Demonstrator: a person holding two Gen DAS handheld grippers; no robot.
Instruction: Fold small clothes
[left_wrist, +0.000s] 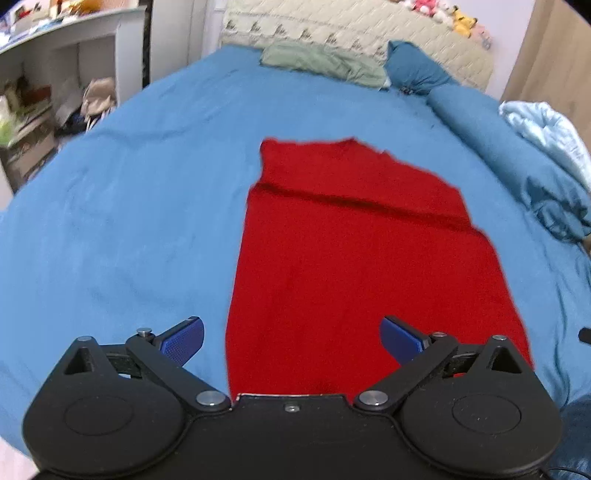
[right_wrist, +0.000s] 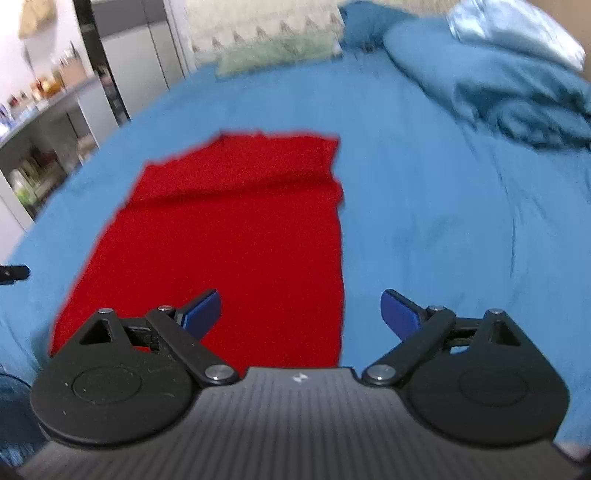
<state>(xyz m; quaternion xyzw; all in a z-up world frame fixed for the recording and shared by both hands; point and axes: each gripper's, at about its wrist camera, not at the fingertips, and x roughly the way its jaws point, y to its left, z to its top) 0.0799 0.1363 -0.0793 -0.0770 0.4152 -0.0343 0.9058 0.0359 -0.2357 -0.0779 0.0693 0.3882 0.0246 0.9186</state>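
A red garment (left_wrist: 362, 258) lies flat on the blue bed sheet (left_wrist: 129, 221), folded into a long strip with a crease across its far third. My left gripper (left_wrist: 291, 339) hangs open above the garment's near left edge, its blue pads wide apart with nothing between them. In the right wrist view the same red garment (right_wrist: 229, 236) lies left of centre. My right gripper (right_wrist: 301, 314) is open over its near right edge, holding nothing. A black tip of the left gripper (right_wrist: 13, 275) shows at the left border of the right wrist view.
A bunched blue duvet (left_wrist: 517, 155) and a pale blue blanket (left_wrist: 546, 133) lie along the bed's right side. A green cloth (left_wrist: 321, 62) and a quilted headboard (left_wrist: 362, 33) sit at the far end. White shelves (left_wrist: 55, 74) with clutter stand to the left.
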